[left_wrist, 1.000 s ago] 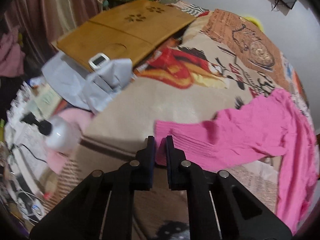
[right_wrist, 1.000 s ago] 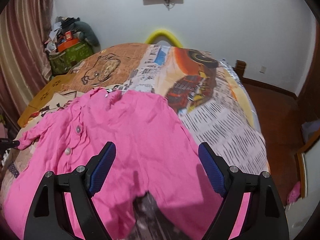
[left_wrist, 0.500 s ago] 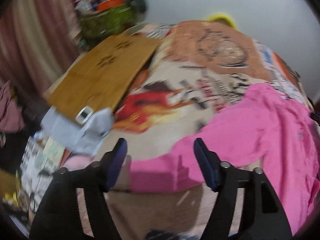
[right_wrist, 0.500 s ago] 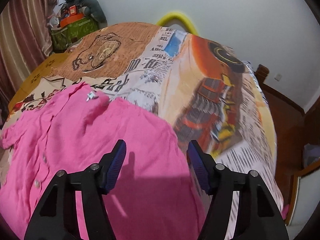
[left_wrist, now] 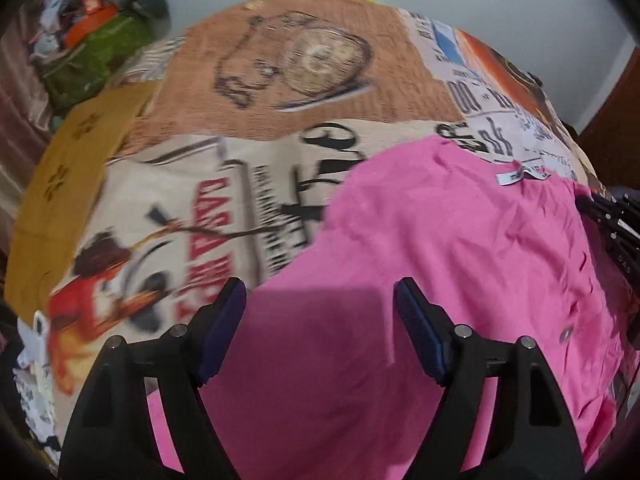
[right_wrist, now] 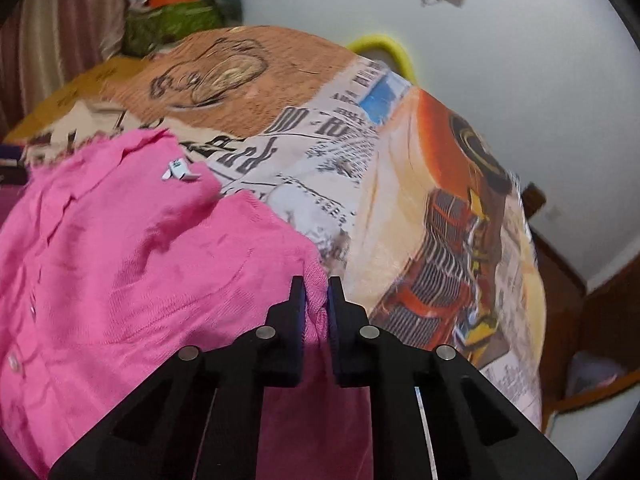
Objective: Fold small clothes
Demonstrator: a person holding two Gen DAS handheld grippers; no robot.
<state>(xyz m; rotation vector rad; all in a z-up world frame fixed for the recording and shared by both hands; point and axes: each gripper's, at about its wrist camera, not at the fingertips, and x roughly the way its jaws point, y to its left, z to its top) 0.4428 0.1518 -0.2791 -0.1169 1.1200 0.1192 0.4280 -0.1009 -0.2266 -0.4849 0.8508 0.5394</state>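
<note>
shirt: pink shirt [left_wrist: 440,248] lies spread flat on the bed, front up, buttons [right_wrist: 13,361] along one edge, white neck label [right_wrist: 176,170] at the collar, far end
shirt place: on the printed bedspread [left_wrist: 248,184], toward the bed's right half; left sleeve side looks folded in under the left gripper, blurred so not sure
left gripper: left gripper [left_wrist: 320,320] released, jaws wide apart, have just been opening; pink cloth lies below and between the blue pads [left_wrist: 224,328] but the pads do not press it
right gripper: right gripper [right_wrist: 317,292] clenched, jaws have just been closing; a fold of the shirt's right edge is pinched between the pads
right gripper, other view: its black frame [left_wrist: 612,220] shows at the shirt's right edge in the left wrist view
grip spot: shirt's right side edge, where pink cloth meets the truck print on the bedspread
board: tan board [left_wrist: 68,160] lies on the bed's left side, well apart from the shirt
clutter: green bag [right_wrist: 172,20] with stuff piled on top, far left corner past the bed
wall: white wall [right_wrist: 520,60] behind the bed, yellow hoop [right_wrist: 384,52] at the far end
blur: left wrist view motion-blurred, fine detail unreadable
</note>
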